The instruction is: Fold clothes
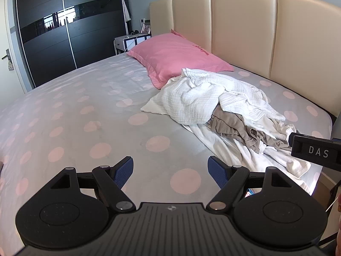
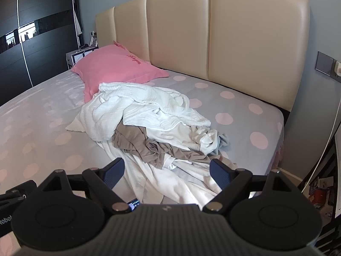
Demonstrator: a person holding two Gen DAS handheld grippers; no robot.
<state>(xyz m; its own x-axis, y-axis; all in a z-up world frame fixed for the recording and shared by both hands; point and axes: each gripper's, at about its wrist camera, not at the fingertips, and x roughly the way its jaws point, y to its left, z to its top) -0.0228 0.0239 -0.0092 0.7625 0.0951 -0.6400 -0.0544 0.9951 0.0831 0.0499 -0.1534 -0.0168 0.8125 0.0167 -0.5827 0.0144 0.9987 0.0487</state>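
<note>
A heap of crumpled clothes lies on the bed: white textured garments [image 1: 204, 98] [image 2: 145, 106] on top, a taupe garment [image 1: 236, 128] [image 2: 140, 143] in the middle, and a thin white cloth [image 2: 170, 181] trailing toward the near edge. My left gripper [image 1: 170, 170] is open over the bare sheet, left of the heap, holding nothing. My right gripper [image 2: 167, 170] is open just above the heap's near end, with the white cloth showing between its blue pads. Part of the right gripper's body [image 1: 315, 151] shows at the right edge of the left wrist view.
The bed has a grey sheet with pink dots [image 1: 85, 117] [image 2: 245, 111], a pink pillow [image 1: 174, 55] [image 2: 115, 68] behind the heap, and a cream padded headboard [image 1: 245, 32] [image 2: 191, 32]. A dark wardrobe [image 1: 64, 32] and a nightstand [image 1: 130, 41] stand beyond. Clutter [image 2: 319, 192] sits right of the bed.
</note>
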